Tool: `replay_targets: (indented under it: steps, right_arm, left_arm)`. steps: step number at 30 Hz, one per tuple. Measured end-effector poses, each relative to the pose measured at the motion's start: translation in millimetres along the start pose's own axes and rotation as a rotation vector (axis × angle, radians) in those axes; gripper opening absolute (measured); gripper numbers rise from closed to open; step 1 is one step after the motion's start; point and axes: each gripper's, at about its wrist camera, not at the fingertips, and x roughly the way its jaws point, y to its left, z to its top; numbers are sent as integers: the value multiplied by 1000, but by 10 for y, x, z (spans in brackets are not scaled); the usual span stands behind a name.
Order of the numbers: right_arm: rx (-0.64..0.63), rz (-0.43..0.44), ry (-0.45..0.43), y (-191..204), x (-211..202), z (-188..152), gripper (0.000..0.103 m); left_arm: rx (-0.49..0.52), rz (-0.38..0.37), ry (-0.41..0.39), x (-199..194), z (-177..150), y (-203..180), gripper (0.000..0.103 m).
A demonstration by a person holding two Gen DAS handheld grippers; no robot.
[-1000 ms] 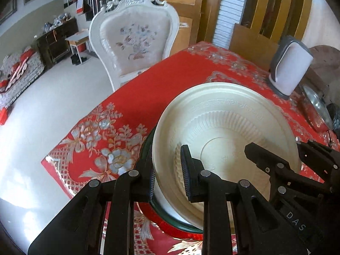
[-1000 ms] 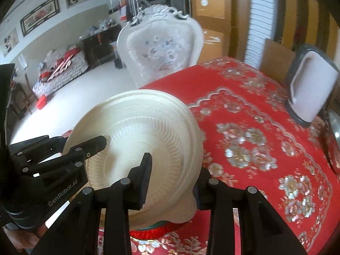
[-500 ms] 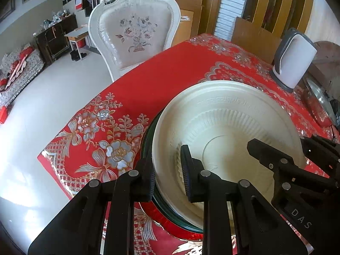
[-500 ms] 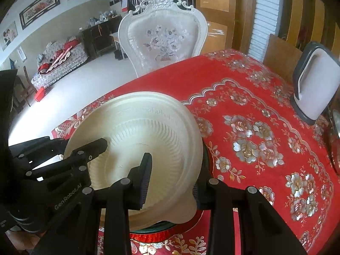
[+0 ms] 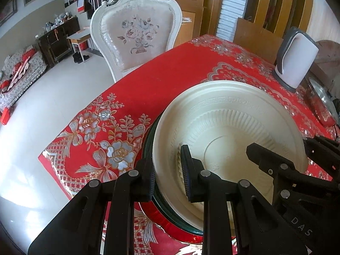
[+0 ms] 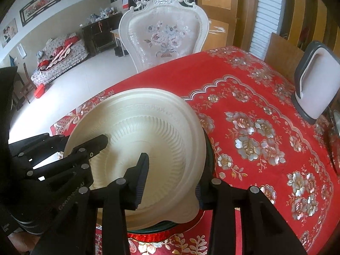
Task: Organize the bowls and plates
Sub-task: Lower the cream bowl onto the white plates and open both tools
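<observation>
Over the last second the cream plate [image 5: 231, 131] has sunk toward the table: the dark green plate [image 5: 148, 136] under it now shows closer along its left rim, and the red one [image 5: 182, 231] beneath that peeks out at the near edge.

The left gripper [image 5: 167, 176] pinches the cream plate's left rim, one finger outside and one inside the well. The plate sits over the stack near the table's near-left corner, on the red cloth [image 5: 170, 72]. The right gripper [image 6: 170, 182] pinches the opposite, right rim the same way, its outer finger partly hidden behind the rim. Both sets of jaws are pressed onto the plate, neither spread.

The plate lies directly between the two grippers, roughly level, its far edge a little raised in the right wrist view. Whether it already rests on the green plate cannot be told. The next move likely turns on centring it over the stack before both let go. A kettle [image 6: 316, 80] stands well apart near the far-right edge.
</observation>
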Motion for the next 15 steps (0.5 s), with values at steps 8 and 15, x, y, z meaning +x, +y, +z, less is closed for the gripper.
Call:
replay_targets:
  steps: [8, 15]
  right_arm:
    - [2, 12, -26, 32, -57, 4, 50]
    - [22, -9, -76, 1, -164, 0, 56]
  left_arm:
    - [-17, -21, -6, -28, -4, 23, 23]
    - [-15, 6, -58, -170, -27, 18, 26]
